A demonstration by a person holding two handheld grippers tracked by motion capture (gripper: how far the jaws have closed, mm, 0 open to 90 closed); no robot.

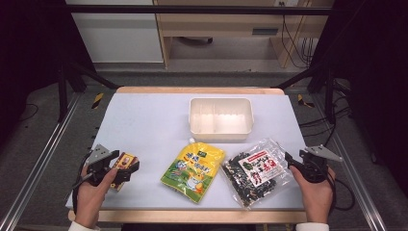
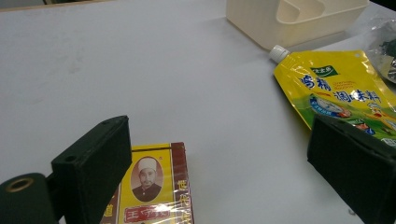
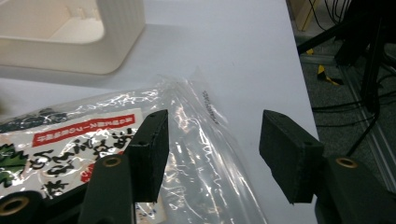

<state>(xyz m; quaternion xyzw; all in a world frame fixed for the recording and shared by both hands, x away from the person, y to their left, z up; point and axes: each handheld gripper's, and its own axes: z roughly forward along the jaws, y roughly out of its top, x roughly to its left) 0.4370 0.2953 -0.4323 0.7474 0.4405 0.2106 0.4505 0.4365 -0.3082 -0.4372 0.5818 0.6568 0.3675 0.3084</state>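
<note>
My left gripper (image 1: 126,166) stands released over the small yellow box (image 2: 154,191), my right gripper (image 1: 290,159) released at the clear seaweed bag (image 1: 257,171). That slippery film could slide out if I pinch only its edge. Both lie nearer me than the white tray (image 1: 221,134); the bag's long axis seems to run diagonally toward it.

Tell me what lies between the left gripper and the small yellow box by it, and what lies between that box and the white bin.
Nothing lies between them: the left gripper stands open over the small yellow box. From there to the white bin only bare table shows; the yellow pouch lies to the side.
</note>
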